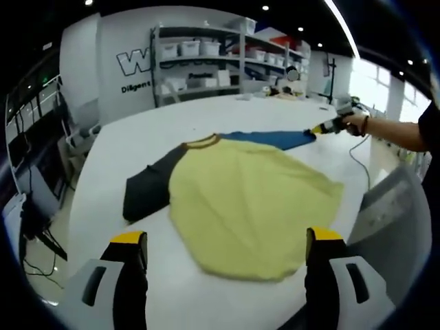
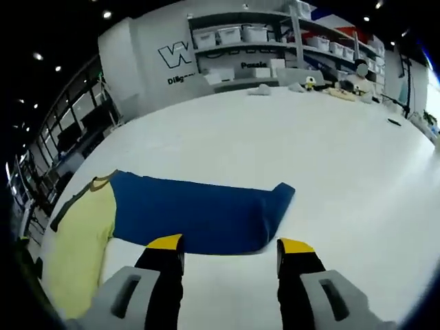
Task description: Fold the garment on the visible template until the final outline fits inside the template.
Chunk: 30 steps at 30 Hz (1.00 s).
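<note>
A yellow shirt [image 1: 247,199] lies flat on the white table [image 1: 137,130], with a dark grey sleeve [image 1: 148,189] to the left and a blue sleeve [image 1: 275,139] at the far side. My left gripper [image 1: 227,240] is open, its yellow-tipped jaws wide apart over the shirt's near hem. In the right gripper view the blue sleeve [image 2: 199,213] stretches across the table [image 2: 309,144], with the yellow body [image 2: 79,240] at the left. My right gripper [image 2: 230,246] is open, its jaws either side of the sleeve's near edge. From the left gripper view the right gripper [image 1: 315,130] sits at the sleeve's cuff, held by a hand [image 1: 357,124].
Shelves with white bins [image 1: 206,51] stand against the back wall. Small items [image 2: 337,86] lie at the table's far end. A grey panel [image 1: 388,206] stands at the table's right side, and desks with cables [image 1: 34,172] are on the left.
</note>
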Motion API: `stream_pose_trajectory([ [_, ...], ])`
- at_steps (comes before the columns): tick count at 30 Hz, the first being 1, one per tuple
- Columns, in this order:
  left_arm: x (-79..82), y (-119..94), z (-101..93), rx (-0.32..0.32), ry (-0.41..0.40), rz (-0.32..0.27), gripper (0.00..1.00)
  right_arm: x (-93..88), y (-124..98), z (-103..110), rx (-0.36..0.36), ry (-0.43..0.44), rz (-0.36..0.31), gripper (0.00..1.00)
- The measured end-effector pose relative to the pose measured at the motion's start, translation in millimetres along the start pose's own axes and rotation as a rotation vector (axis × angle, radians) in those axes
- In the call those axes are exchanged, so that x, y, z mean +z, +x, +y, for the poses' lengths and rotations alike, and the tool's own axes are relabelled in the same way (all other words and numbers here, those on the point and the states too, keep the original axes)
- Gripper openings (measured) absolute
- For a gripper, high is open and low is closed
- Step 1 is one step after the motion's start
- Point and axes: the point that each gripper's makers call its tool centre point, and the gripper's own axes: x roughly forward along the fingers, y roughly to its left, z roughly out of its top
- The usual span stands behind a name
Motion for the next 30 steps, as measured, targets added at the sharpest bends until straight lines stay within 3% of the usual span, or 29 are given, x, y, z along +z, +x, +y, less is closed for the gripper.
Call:
stream_pose_trajectory([
  [12,-0.2,-2,-7.9,-0.022,0.010,0.006,0.94,-35.7,-6,59,0.134,-0.191,0.077,0.62],
  [20,-0.3,-2,-10.3,-0.024,-0.004,0.000,0.93,-61.9,-11,103,0.284,-0.215,0.131,0.68],
  [30,-5.1,-2,-15.4,-0.038,-0.044,-0.010,0.93,-90.8,-20,131,0.374,-0.350,0.172,0.69],
])
